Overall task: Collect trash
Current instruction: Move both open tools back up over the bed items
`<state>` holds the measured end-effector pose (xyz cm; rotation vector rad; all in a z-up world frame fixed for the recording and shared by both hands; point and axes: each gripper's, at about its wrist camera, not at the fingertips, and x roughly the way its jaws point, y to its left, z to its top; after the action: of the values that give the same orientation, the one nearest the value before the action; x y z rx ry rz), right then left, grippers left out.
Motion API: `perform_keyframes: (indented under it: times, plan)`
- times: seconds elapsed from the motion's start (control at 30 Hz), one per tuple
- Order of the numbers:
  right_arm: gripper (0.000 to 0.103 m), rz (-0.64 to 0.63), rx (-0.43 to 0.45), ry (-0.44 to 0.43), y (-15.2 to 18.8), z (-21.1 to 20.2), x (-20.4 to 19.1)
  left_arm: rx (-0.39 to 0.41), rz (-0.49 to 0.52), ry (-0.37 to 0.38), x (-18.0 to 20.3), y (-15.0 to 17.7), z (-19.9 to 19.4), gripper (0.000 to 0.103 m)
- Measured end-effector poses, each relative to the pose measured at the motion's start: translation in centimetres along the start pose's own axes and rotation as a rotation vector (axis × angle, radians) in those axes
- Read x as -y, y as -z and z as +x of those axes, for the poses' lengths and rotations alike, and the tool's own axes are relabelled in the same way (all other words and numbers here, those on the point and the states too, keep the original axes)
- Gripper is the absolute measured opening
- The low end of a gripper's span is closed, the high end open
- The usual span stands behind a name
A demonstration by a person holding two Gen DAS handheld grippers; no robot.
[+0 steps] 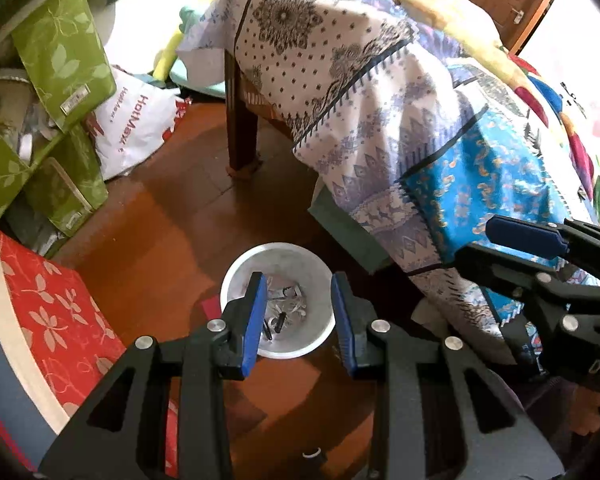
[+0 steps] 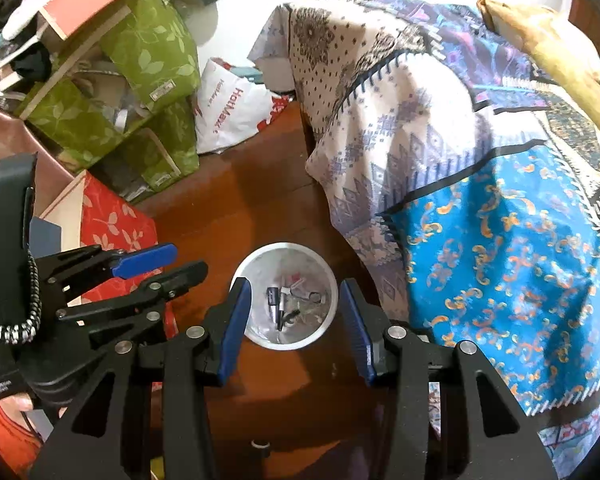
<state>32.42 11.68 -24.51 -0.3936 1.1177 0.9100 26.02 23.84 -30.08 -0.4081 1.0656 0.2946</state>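
My left claw [image 1: 299, 322] hangs over the white bin [image 1: 320, 280] on the wooden floor [image 1: 160, 232], its blue pads [image 1: 256, 322] parted and nothing between them; I see the bin's inside straight through the gap. My right claw [image 2: 298, 330] hangs over the same bin [image 2: 252, 280] from the other side, released too, pads [image 2: 233, 328] apart with nothing in them. In the left wrist view the right claw shows at the right edge, one blue pad reaching in front of the bedspread [image 1: 380, 112].

The trash [image 2: 294, 304] lies at the bottom of the bin: a few small dark and silvery cylinder-shaped pieces among pale scraps. What exactly they are, I cannot tell.

The bin stands near me on the floor, just left of the bed's hanging patterned bedspread, white and purple with a bright blue panel. A dark wooden leg [image 1: 240, 120] stands on the floor farther off, under the cloth. To the far left are stacked green leaf-print boxes [image 1: 60, 60] and a white plastic bag [image 1: 136, 128] with red lettering. A red leaf-print box [image 1: 56, 312] sits near on the left, close beside the bin.
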Motion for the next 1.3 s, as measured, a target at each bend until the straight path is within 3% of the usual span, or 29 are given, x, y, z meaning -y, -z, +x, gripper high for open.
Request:
perform_keyframes:
  times: [0.3,0.7,0.93,1.3]
  plan:
    - [0.043,0.026,0.138,0.031,1.0,-6.5,1.7,0.103,0.047,0.002,3.6,-0.8,-6.1,0.032]
    - [0.043,0.156,0.330,0.114,4.3,-15.8,8.8,0.231,0.199,0.061,14.6,-3.0,-11.4,0.038]
    - [0.043,0.250,0.389,0.199,7.4,-19.8,14.7,0.241,0.296,0.125,22.1,-4.2,-10.6,0.046]
    - [0.044,0.442,0.409,0.299,12.0,-22.5,24.2,0.164,0.427,0.197,32.5,-5.9,-5.5,0.046]
